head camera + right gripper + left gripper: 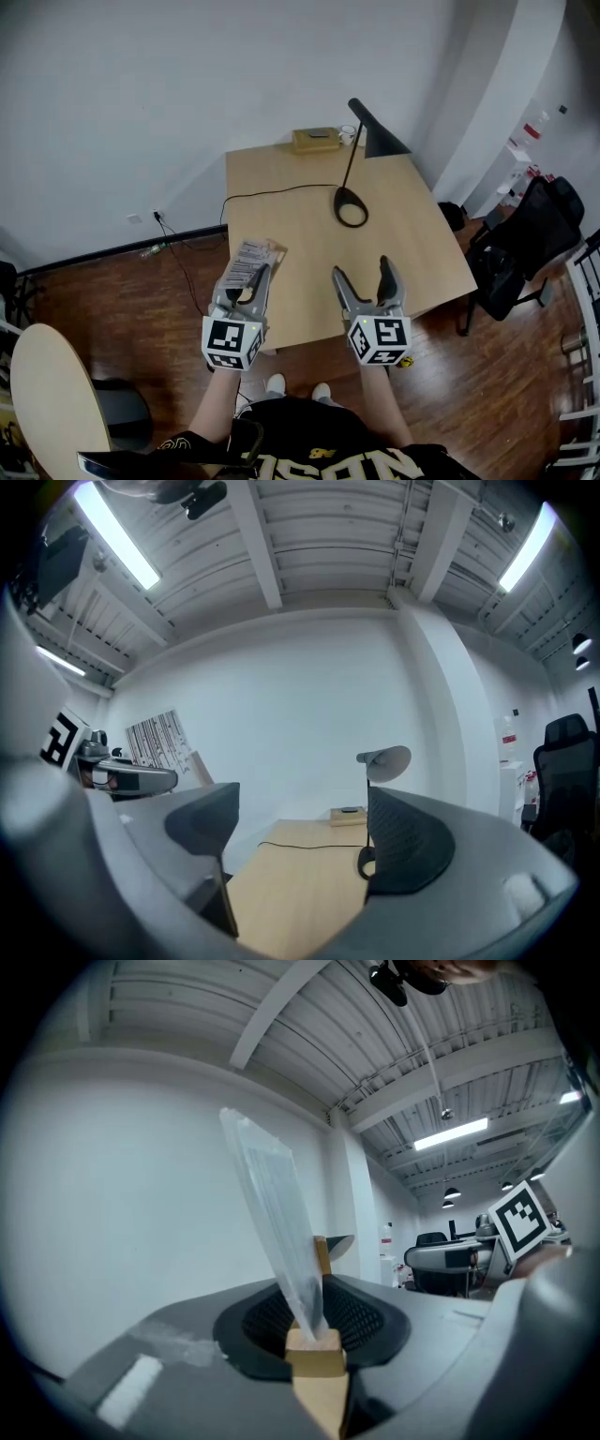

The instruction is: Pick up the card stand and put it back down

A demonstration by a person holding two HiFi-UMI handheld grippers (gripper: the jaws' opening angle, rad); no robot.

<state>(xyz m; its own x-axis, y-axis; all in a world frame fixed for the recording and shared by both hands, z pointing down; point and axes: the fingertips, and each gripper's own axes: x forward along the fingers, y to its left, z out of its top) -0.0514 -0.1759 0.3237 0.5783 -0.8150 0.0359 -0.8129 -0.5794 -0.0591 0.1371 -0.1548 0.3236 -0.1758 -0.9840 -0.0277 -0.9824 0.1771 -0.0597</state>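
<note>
Only its own view shows the left gripper clenched on the card stand by its wooden base; the right gripper, nearer the desk lamp, has its fingers released.

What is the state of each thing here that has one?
Card stand: clamped by its wooden base, card tilted.
Left gripper: shut on the card stand.
Right gripper: open, empty.
Lamp: upright on the table.
Cable: lying loose on the table.
</note>
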